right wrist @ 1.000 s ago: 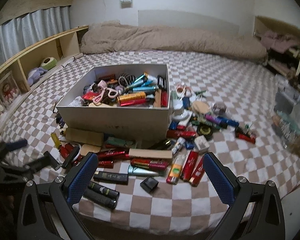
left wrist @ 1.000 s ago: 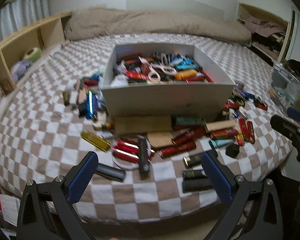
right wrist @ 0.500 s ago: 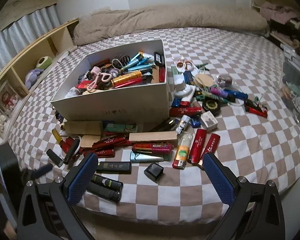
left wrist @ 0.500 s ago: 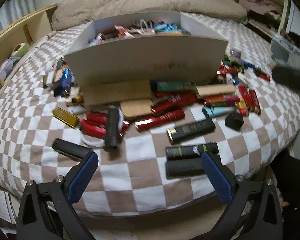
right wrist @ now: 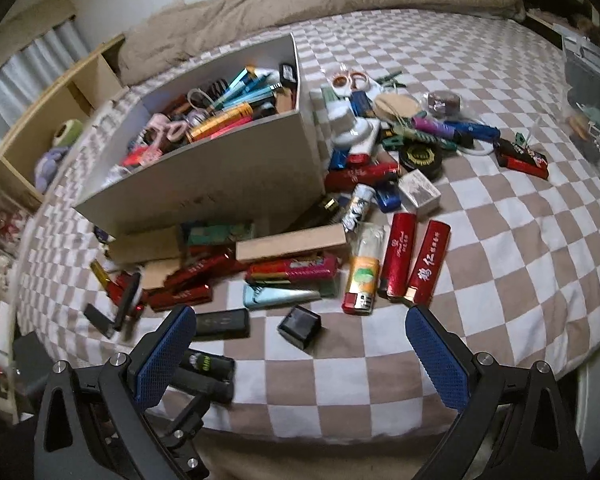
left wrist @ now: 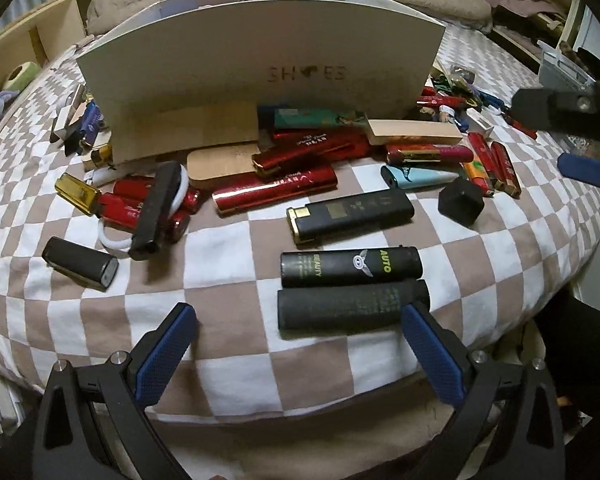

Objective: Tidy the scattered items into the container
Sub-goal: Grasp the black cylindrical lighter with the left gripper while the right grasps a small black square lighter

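Note:
A white shoe box (left wrist: 260,44) (right wrist: 236,168) holds many small items on the checkered bed. Lighters, tubes and cases lie scattered in front of it and to its right. My left gripper (left wrist: 300,344) is open and low over the bed's front edge, with a matte black tube (left wrist: 352,306) lying between its blue pads. A second black tube marked AUTO (left wrist: 350,268) lies just beyond it. My right gripper (right wrist: 300,350) is open above a small black cube (right wrist: 299,327), with two red lighters (right wrist: 414,264) ahead to its right.
A black flat lighter (left wrist: 350,214) and red cases (left wrist: 276,188) lie before the box. A beige duvet (right wrist: 320,4) runs along the far side. A wooden shelf (right wrist: 40,128) stands at the left. A clear plastic bin (right wrist: 592,92) sits at the right edge.
Both grippers have dropped lower and closer to the items at the bed's front edge. The left one now straddles the matte black tube. The right one has swung right, toward the black cube.

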The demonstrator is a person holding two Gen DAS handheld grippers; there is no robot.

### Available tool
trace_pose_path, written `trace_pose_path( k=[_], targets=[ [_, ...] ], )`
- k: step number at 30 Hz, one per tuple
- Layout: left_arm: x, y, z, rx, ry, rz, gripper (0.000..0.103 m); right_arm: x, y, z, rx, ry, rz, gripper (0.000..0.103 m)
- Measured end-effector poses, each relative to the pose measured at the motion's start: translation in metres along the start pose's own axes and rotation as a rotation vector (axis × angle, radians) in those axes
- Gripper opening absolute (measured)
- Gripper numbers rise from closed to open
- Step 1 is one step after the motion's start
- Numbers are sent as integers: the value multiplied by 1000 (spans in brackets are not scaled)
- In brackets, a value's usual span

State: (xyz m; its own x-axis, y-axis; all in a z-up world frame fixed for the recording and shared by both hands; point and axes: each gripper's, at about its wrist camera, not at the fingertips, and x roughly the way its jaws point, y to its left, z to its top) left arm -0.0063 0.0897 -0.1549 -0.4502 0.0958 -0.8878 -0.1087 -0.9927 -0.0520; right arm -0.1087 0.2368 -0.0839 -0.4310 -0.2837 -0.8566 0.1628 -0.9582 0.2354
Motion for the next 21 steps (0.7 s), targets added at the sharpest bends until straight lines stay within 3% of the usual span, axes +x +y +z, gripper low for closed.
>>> trace_pose_path(
  k=[12,14,19,21],
  targets=[
    [4,-14,1,-13,-2,-26,102,47,-24,0,189,155,64,102],
    [4,-15,2,-16,-1,-28,102,50,-22,-2,199,167,83,83],
    [4,-15,5,-15,2,-24,102,60,-15,-5,194,201,101,64],
    [6,-18,7,-3,12,-6,102,63,-13,-6,190,200,94,61]
  ],
)
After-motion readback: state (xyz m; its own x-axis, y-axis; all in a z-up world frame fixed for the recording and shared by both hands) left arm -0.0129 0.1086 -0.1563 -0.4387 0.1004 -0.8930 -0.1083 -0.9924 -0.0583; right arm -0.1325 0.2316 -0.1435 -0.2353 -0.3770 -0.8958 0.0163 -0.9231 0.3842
